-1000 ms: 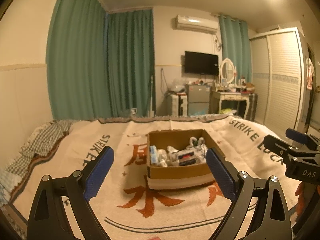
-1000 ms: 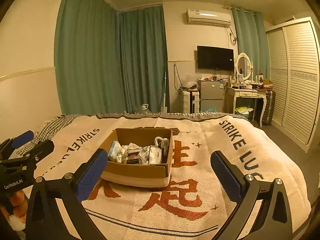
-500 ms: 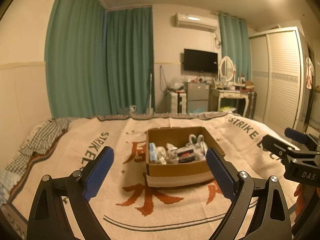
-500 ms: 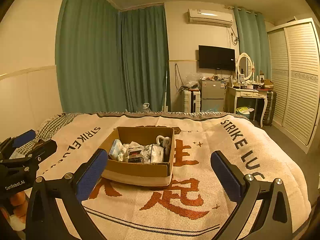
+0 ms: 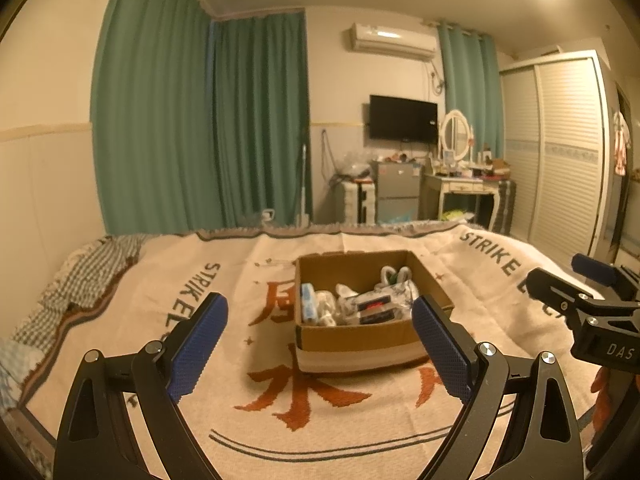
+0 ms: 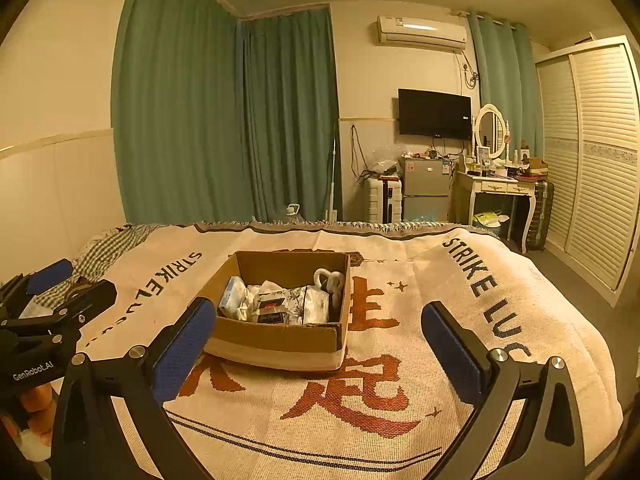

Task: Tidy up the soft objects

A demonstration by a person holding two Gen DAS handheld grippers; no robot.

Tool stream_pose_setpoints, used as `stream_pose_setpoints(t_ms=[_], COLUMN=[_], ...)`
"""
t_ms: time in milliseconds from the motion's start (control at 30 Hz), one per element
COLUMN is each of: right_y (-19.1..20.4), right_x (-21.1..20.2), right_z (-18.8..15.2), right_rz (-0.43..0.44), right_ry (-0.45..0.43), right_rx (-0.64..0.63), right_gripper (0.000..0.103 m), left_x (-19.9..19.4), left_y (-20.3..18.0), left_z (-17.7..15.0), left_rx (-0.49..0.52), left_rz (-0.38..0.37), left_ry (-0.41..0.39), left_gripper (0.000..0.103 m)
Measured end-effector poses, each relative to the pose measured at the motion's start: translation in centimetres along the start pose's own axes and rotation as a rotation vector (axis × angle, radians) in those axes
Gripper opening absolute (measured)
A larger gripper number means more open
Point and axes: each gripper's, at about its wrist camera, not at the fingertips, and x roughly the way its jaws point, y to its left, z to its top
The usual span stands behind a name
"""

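L claw: my left gripper (image 5: pixel 320 344) has jaws wide apart, nothing btwn them; it hangs above the blanket, short of the box.
R claw: right gripper (image 6: pixel 318 346) same, spread wide and empty, also short of the box.
Box loc: cardboard box (image 5: pixel 368 338) sits mid-bed on the woven blanket (image 5: pixel 280 412), flaps open upward, well apart from both claws.
Contents: soft packs (image 6: pixel 280 300) jammed together, crinkly plastic wrap, one w/ a dark label; a pale blue-white pack (image 5: pixel 308 306) at the left end; a white looped item (image 6: pixel 332 280) at the far right corner. Can't tell what each one is.
Risk 1: packs overlap, so I reckon a pinch could catch two at once, or just a fold of wrap that slips out on the lift.
Risk 2: box looks light on a soft bed; pulling a wedged pack could drag or tip the whole box.
Risk 3: both claws head for the same opening, so I could knock one against the other or snag a box wall, esp. w/ fisheye depth hard to read.
Risk 4: dim amber light, pale packs blend together; edges hard to pick.
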Motion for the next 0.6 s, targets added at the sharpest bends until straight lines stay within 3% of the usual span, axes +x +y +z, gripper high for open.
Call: stream_pose_setpoints(t_ms=[600], right_y=[0.04], right_x=[0.07], right_z=[0.04], right_rz=[0.004], right_ry=[0.004], right_rx=[0.0], right_gripper=[0.103], left_x=[0.17], left_y=[0.13], left_z=[-0.02], left_rx=[-0.019], left_rz=[0.003], left_ry=[0.016], left_gripper=[0.095])
